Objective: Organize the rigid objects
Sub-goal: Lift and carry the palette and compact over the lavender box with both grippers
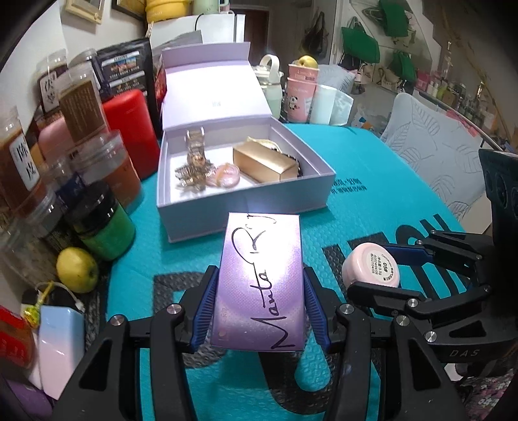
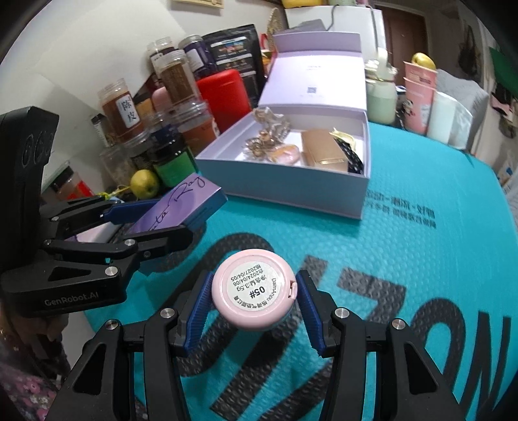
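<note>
Cluttered home table, teal mat (image 1: 372, 207), food jars (image 1: 81, 103), apples (image 1: 77, 270), fridge (image 1: 215, 27), tote bags (image 1: 359, 45) hung on wall

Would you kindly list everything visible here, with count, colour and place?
purple box: one, lilac with black script, held in left gripper
pink compact: one, pink with white label, held in right gripper
gift box: one, pale lilac, open on mat, holds a gold box and trinkets
mat: one, teal, on the table
jars: several, mixed colours, left of gift box
apple: one, yellow-green, by jars
left gripper: black, blue pads
right gripper: black, blue pads
</note>
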The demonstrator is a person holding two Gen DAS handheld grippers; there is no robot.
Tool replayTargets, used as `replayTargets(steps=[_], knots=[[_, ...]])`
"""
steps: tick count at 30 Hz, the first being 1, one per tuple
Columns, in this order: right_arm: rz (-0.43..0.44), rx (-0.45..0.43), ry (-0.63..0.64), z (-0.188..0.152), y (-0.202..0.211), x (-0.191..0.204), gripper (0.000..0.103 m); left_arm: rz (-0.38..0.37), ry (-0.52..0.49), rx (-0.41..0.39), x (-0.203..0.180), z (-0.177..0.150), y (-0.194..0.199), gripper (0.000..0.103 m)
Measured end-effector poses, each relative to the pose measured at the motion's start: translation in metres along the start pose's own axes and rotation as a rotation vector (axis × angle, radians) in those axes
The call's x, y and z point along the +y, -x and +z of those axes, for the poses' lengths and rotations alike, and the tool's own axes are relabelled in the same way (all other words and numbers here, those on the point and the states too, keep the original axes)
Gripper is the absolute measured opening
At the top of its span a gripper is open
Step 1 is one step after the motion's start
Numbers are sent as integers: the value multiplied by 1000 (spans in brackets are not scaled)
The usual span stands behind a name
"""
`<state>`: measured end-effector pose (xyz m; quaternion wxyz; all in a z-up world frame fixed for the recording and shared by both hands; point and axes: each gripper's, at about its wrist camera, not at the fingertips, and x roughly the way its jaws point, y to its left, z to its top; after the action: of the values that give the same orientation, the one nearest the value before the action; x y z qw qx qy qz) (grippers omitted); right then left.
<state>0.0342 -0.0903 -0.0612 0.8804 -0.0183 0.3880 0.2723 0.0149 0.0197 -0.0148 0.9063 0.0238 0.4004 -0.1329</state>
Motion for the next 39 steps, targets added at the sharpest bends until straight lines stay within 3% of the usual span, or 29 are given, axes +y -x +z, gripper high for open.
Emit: replayTargets(steps=[26,39], knots=[[-55,-122,102,80,19,-15,51,-4,-79,-135,1,81,7,51],[-62,-163,153,122,7,-33,51,-2,-79,-130,14,118,-15,51]])
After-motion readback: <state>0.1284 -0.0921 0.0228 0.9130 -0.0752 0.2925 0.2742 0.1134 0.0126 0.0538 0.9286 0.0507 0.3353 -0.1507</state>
